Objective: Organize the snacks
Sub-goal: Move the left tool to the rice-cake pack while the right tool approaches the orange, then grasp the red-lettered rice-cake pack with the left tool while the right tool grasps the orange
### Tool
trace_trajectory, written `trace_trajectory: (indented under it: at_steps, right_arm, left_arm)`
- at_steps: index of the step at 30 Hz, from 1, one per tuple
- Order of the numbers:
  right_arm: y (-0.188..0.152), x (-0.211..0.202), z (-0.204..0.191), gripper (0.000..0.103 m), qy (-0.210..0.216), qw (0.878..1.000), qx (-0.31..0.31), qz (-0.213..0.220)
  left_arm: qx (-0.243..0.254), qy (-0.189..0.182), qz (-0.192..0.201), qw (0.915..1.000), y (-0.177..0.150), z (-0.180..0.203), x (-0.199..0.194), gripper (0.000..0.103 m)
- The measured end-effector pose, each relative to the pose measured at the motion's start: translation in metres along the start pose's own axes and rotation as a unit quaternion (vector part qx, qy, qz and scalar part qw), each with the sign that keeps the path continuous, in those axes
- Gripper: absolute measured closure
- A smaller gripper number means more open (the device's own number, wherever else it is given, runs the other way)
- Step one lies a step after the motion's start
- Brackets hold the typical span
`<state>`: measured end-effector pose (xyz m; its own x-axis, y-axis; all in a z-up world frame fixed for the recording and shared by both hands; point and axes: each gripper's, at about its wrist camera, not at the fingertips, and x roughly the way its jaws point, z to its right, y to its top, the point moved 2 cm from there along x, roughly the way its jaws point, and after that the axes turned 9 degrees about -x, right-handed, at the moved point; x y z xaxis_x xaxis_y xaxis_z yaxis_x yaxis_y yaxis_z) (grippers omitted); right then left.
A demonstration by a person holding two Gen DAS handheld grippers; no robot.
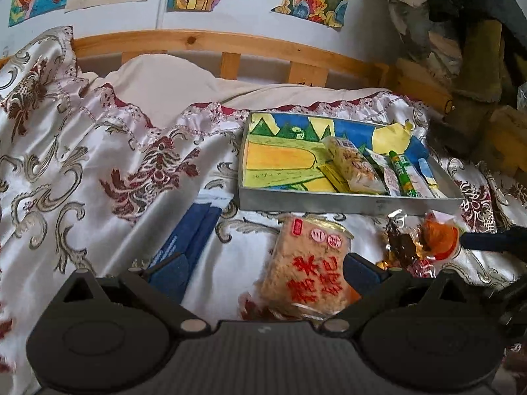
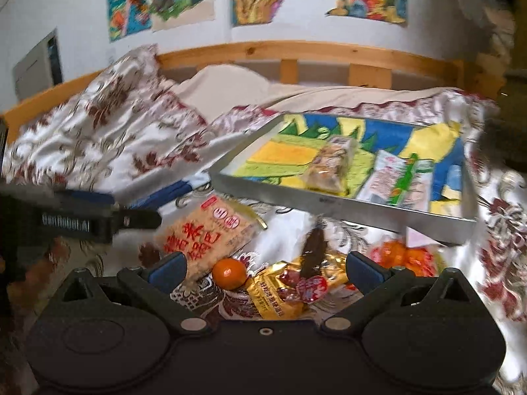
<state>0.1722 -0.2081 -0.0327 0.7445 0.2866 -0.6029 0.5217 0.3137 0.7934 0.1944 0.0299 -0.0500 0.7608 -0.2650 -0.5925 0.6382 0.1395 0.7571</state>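
Note:
A grey metal tray (image 1: 329, 202) (image 2: 329, 205) lined with a coloured drawing lies on the bed and holds several wrapped snacks, among them a tan cake pack (image 1: 354, 164) (image 2: 329, 164) and a green stick (image 1: 402, 172) (image 2: 403, 181). In front of it lie a tan packet with red characters (image 1: 306, 266) (image 2: 204, 237), a small orange (image 2: 229, 273), a yellow wrapper (image 2: 280, 293), a dark snack (image 2: 314, 251) and an orange pack (image 1: 439, 237) (image 2: 402, 253). My left gripper (image 1: 265, 275) is open above the tan packet. My right gripper (image 2: 266, 271) is open above the orange and yellow wrapper.
The bed has a shiny white and maroon patterned cover (image 1: 82, 171). A blue cloth (image 1: 194, 230) lies left of the snacks. A wooden headboard rail (image 1: 230, 46) and a wall with drawings stand behind. Clutter is piled at the far right (image 1: 477, 65).

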Motion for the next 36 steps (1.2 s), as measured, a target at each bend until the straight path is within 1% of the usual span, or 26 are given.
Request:
trace_trajectory:
  at_steps: [3, 6, 8, 11, 13, 15, 18, 20, 22, 23, 25, 28, 31, 34, 36]
  right_arm:
    - [-0.004, 0.012, -0.006, 0.001, 0.017, 0.999, -0.027, -0.014]
    - [-0.009, 0.022, -0.01, 0.001, 0.025, 0.998, -0.046, -0.026]
    - [-0.01, 0.027, -0.016, 0.006, 0.033, 0.997, -0.069, -0.03]
    - [-0.011, 0.032, -0.024, 0.009, 0.039, 0.993, -0.106, -0.03]
    - [-0.01, 0.036, -0.027, 0.01, 0.043, 0.992, -0.118, -0.025]
    - [-0.009, 0.041, -0.028, 0.012, 0.047, 0.991, -0.124, -0.025]
    - [-0.009, 0.051, -0.029, 0.019, 0.048, 0.988, -0.141, -0.027]
    - [-0.009, 0.057, -0.03, 0.026, 0.049, 0.988, -0.146, -0.03]
    - [-0.011, 0.061, -0.03, 0.029, 0.053, 0.987, -0.146, -0.035]
    - [-0.011, 0.063, -0.029, 0.03, 0.056, 0.987, -0.145, -0.037]
    - [-0.013, 0.064, -0.03, 0.031, 0.06, 0.987, -0.142, -0.039]
    - [-0.015, 0.066, -0.029, 0.036, 0.066, 0.987, -0.14, -0.043]
    - [-0.018, 0.068, -0.03, 0.046, 0.063, 0.986, -0.144, -0.046]
    - [-0.02, 0.069, -0.028, 0.048, 0.064, 0.987, -0.144, -0.043]
    - [-0.018, 0.071, -0.029, 0.05, 0.063, 0.986, -0.147, -0.041]
  left_arm:
    - [0.015, -0.008, 0.001, 0.9998, 0.001, 0.0, 0.004, 0.001]
    - [0.031, -0.016, -0.006, 0.9994, -0.001, 0.003, 0.009, 0.001]
    - [0.04, -0.022, -0.008, 0.9989, -0.002, 0.005, 0.012, 0.0]
    - [0.053, -0.027, -0.011, 0.9982, -0.004, 0.007, 0.014, 0.001]
    - [0.061, -0.031, -0.015, 0.9975, -0.005, 0.008, 0.015, 0.001]
    - [0.069, -0.033, -0.027, 0.9967, -0.005, 0.01, 0.018, 0.001]
    - [0.089, -0.043, -0.042, 0.9942, -0.002, 0.013, 0.024, 0.001]
    - [0.111, -0.053, -0.056, 0.9908, -0.001, 0.017, 0.029, 0.001]
    - [0.134, -0.061, -0.074, 0.9863, -0.002, 0.02, 0.037, 0.001]
    - [0.139, -0.061, -0.079, 0.9853, -0.002, 0.021, 0.039, 0.001]
    - [0.14, -0.058, -0.085, 0.9847, -0.002, 0.022, 0.045, 0.001]
    - [0.141, -0.054, -0.106, 0.9828, -0.002, 0.024, 0.056, 0.001]
    - [0.15, -0.047, -0.124, 0.9798, -0.002, 0.028, 0.065, 0.004]
    - [0.148, -0.05, -0.134, 0.9786, 0.002, 0.031, 0.07, 0.005]
    - [0.153, -0.045, -0.14, 0.9772, 0.004, 0.034, 0.072, 0.008]
